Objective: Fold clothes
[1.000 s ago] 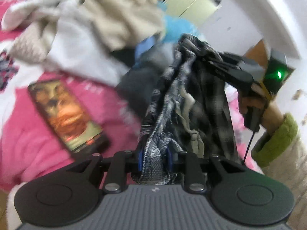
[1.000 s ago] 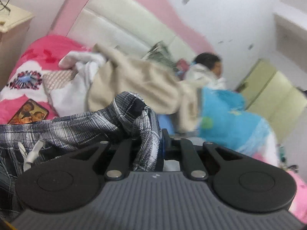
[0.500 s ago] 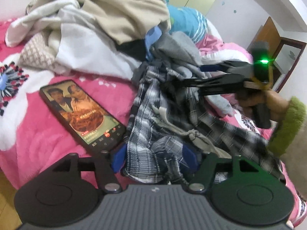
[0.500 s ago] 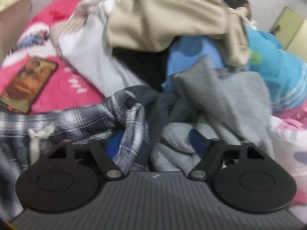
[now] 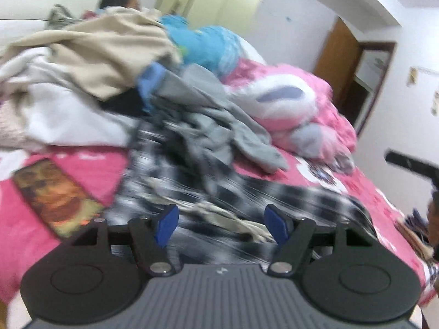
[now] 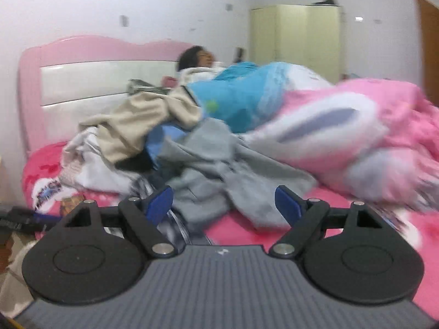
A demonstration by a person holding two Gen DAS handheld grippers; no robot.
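Note:
A black-and-white plaid garment point(image 5: 219, 189) lies spread on the pink bed cover, blurred by motion, just ahead of my left gripper point(image 5: 222, 223). The left gripper is open and empty above its near edge. A grey garment point(image 5: 219, 120) lies crumpled behind the plaid one and shows in the right wrist view point(image 6: 219, 170) too. My right gripper point(image 6: 225, 203) is open and empty, raised over the bed in front of the grey garment. Part of the right gripper shows at the right edge of the left wrist view point(image 5: 411, 164).
A pile of beige point(image 5: 109, 46), white and blue clothes sits at the back left. A phone point(image 5: 55, 194) with a lit screen lies on the bed at left. A pink and white duvet point(image 6: 356, 137) fills the right. A person point(image 6: 197, 57) lies by the headboard.
Both grippers let go of the plaid garment, opened wide and pulled back from it. The garment dropped from hanging to lying on the bed.

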